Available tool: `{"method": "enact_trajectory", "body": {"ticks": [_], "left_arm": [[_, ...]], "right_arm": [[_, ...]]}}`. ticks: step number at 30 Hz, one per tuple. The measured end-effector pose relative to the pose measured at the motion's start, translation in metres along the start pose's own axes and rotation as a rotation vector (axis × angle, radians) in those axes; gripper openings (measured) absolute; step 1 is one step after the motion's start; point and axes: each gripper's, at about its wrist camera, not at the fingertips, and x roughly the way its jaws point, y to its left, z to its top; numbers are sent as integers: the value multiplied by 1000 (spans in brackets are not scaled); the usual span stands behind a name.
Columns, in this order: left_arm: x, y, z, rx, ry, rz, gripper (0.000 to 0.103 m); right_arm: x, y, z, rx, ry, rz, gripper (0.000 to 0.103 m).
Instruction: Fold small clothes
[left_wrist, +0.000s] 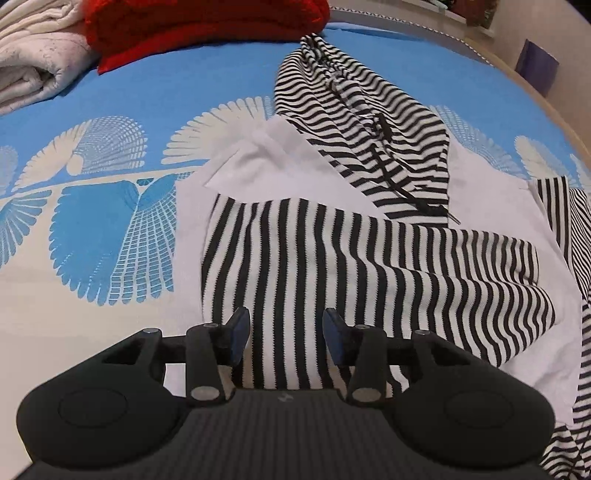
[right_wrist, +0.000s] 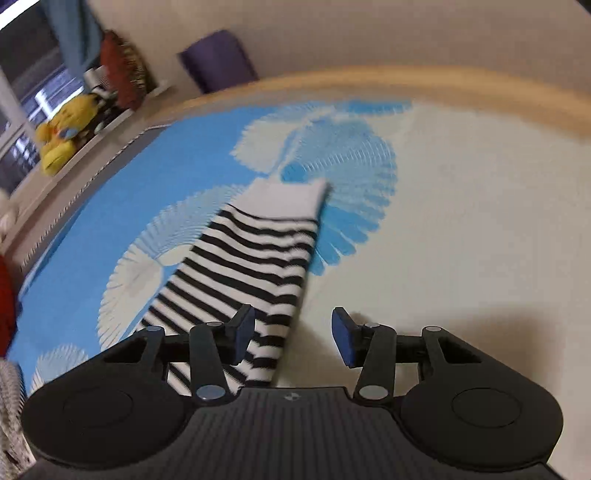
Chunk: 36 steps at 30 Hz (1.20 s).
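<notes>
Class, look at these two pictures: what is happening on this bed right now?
A person with hand-held tongs is folding a black-and-white striped hooded top on a blue and cream patterned bedspread. The left tongs hover open over a sleeve already folded across the top. The right tongs, open and empty, hang above the other striped sleeve, still stretched out flat. A red knitted garment lies beyond.

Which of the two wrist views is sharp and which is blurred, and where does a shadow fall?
Left wrist view: sharp, stripes on the striped hoodie crisp, fisheye bending the bed edge. Right wrist view: motion-smeared, the striped sleeve and yellow plush toy soft; the right gripper casts a dark shadow on the bedspread.
</notes>
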Motion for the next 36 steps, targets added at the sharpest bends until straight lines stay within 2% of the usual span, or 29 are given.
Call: {"method": "enact_trajectory", "body": {"ticks": [2, 4, 7, 10, 12, 16, 19, 21, 23, 24, 26, 27, 28, 29, 31, 32, 34, 36], "left_arm": [[1, -2, -1, 11, -1, -1, 48], [1, -1, 0, 9, -1, -3, 48], [-1, 2, 0, 1, -7, -6, 48], [-2, 5, 0, -3, -10, -6, 48], [-4, 9, 1, -11, -12, -8, 48], [-10, 25, 3, -47, -15, 7, 48], [-16, 45, 4, -103, -13, 25, 48], [-21, 60, 4, -148, -16, 25, 48], [-27, 75, 6, -191, -25, 20, 48], [-30, 81, 6, -208, -30, 18, 48], [-38, 94, 5, -232, -41, 15, 48], [-40, 99, 5, -240, -44, 13, 48], [-43, 104, 4, -251, -48, 10, 48], [-45, 109, 3, -262, -51, 7, 48], [-50, 117, 1, -289, -52, -5, 48], [-51, 119, 0, -298, -51, -12, 48], [-53, 121, -2, -303, -49, -25, 48], [-54, 119, -3, -294, -49, -32, 48]], "right_arm": [[14, -4, -2, 19, 1, 30, 50], [22, 5, -2, -32, -27, 33, 50], [29, 6, 2, 7, -41, 79, 49], [28, 7, 3, 48, -70, 43, 5], [19, 10, 3, 51, -112, 16, 5], [-14, 53, 5, -116, -241, -62, 5], [-59, 112, -7, -323, -338, -48, 5], [-98, 160, -33, -487, -386, 60, 2], [-141, 207, -72, -661, -407, 242, 2], [-167, 230, -100, -766, -399, 371, 2], [-209, 259, -153, -918, -334, 618, 2], [-226, 270, -182, -985, -248, 745, 2], [-237, 279, -212, -1042, -122, 849, 2], [-246, 285, -242, -1089, 0, 918, 2], [-255, 289, -289, -1184, 196, 948, 6], [-256, 288, -308, -1232, 277, 920, 8], [-258, 283, -328, -1280, 312, 827, 9], [-252, 273, -321, -1218, 288, 747, 9]]}}
